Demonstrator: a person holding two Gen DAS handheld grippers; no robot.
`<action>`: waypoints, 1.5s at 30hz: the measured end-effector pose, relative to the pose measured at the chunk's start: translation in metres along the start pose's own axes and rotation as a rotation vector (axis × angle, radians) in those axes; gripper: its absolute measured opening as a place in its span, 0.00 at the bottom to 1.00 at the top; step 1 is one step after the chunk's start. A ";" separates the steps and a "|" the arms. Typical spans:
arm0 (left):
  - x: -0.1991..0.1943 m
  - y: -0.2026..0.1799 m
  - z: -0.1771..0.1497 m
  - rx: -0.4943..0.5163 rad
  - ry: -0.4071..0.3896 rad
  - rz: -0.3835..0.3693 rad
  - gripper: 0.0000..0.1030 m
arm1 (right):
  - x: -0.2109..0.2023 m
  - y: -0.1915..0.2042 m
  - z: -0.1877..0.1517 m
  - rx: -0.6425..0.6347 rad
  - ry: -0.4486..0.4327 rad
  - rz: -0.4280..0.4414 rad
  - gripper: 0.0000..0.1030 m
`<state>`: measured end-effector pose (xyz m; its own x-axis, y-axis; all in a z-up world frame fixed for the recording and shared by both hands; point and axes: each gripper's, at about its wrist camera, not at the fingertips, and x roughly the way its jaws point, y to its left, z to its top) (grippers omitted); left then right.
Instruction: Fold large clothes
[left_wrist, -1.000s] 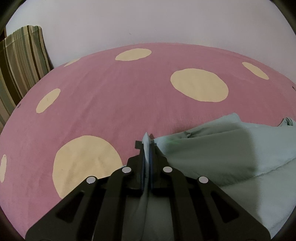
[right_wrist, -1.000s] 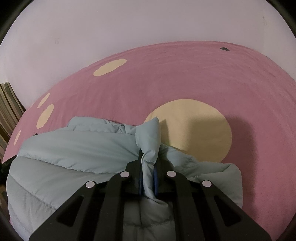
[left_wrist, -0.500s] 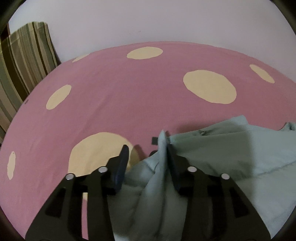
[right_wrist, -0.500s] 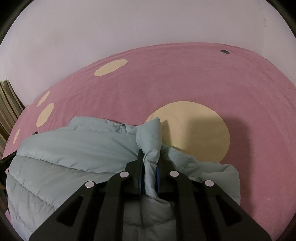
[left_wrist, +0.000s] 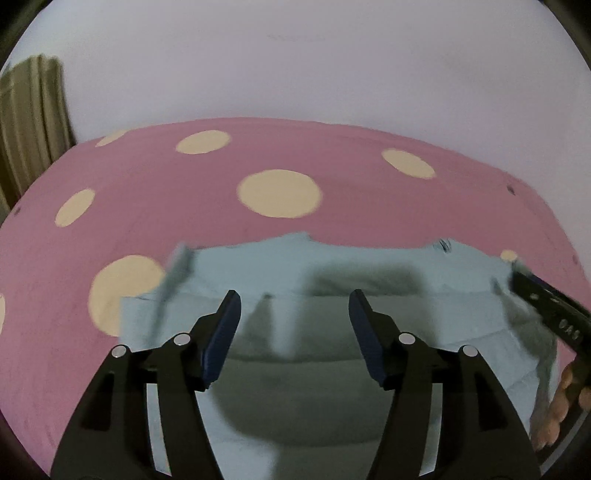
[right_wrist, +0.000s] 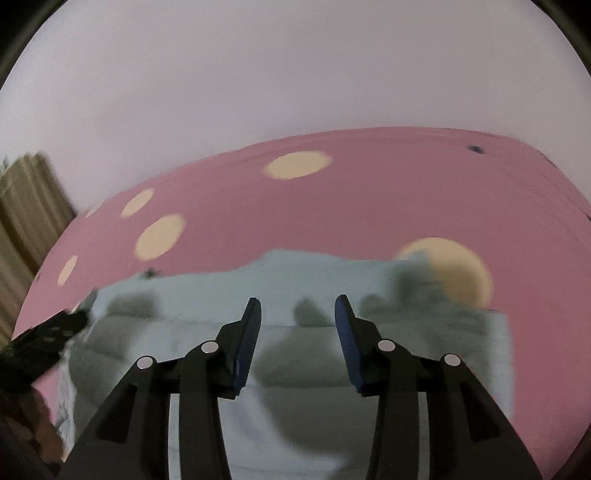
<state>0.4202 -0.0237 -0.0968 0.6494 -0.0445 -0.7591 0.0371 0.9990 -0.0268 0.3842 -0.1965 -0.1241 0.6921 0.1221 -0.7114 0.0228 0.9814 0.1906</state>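
Note:
A pale blue-green padded jacket (left_wrist: 332, 266) lies folded on a pink bedspread with cream dots (left_wrist: 280, 192). My left gripper (left_wrist: 293, 295) is open and empty, raised above the jacket's near half. The jacket also shows in the right wrist view (right_wrist: 295, 280). My right gripper (right_wrist: 297, 301) is open and empty above it. The right gripper's body shows at the right edge of the left wrist view (left_wrist: 550, 306), and the left gripper's body shows at the left edge of the right wrist view (right_wrist: 48, 332).
A plain pale wall (left_wrist: 295, 66) stands behind the bed. A striped olive cushion (left_wrist: 29, 122) leans at the far left, also in the right wrist view (right_wrist: 26, 206). The pink spread extends beyond the jacket on all far sides.
Both grippers have opened and let go of the jacket folds they held. Both have pulled up and back, so more wall shows. The jacket now lies flatter.

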 end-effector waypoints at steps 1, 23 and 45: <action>0.006 -0.006 -0.002 0.010 0.004 0.010 0.59 | 0.005 0.009 -0.001 -0.020 0.005 0.000 0.41; 0.076 -0.011 -0.029 0.025 0.046 0.034 0.62 | 0.081 0.026 -0.038 -0.088 0.044 -0.088 0.47; 0.056 -0.006 -0.021 0.031 0.076 0.019 0.64 | 0.050 0.021 -0.036 -0.080 0.032 -0.098 0.56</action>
<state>0.4400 -0.0317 -0.1530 0.5909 -0.0229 -0.8064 0.0495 0.9987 0.0079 0.3932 -0.1647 -0.1803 0.6658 0.0280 -0.7456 0.0312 0.9974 0.0653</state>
